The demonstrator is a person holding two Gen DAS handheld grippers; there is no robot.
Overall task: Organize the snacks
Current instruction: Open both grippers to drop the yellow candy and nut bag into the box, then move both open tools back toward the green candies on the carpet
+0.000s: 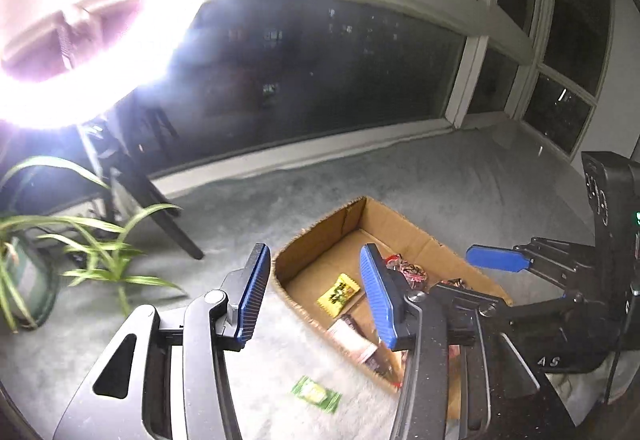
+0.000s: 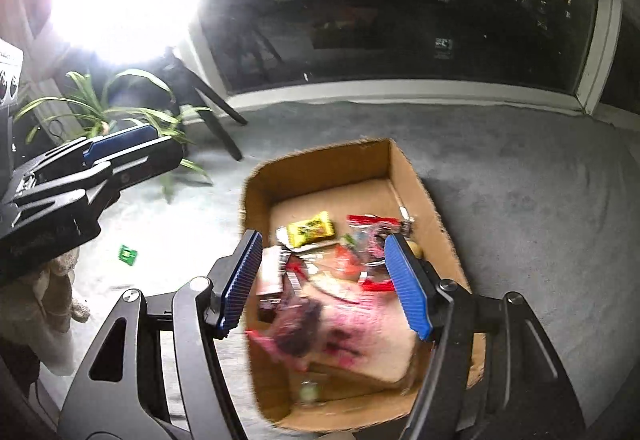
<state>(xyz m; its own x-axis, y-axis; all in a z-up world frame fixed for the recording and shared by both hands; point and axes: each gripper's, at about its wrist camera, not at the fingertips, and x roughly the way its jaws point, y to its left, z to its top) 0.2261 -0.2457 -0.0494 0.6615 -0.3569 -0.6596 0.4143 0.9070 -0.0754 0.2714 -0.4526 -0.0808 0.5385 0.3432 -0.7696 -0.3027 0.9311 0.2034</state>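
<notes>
Left wrist view, from left to right: a potted plant (image 1: 60,252) stands on the grey carpet (image 1: 240,216) under a glaring lamp (image 1: 100,0), beside a dark stand leg. Next come the left tongs (image 1: 312,292), spread apart with nothing between their blue pads, hanging over the near left wall of the cardboard box (image 1: 320,236). Below them a small green packet (image 1: 316,394) lies alone on the carpet, just outside the box. Inside the box lie a yellow packet (image 1: 338,294), a brown bar and red wrappers. Furthest right, the right tongs (image 1: 496,258) reach in over the box. Right wrist view: the left tongs (image 2: 120,144) enter at left, the green packet (image 2: 129,253) sits on the carpet, and the right tongs (image 2: 324,286) stand spread and empty above the box (image 2: 320,160), over a blurred pink-and-red bag (image 2: 344,324) among the snacks.
</notes>
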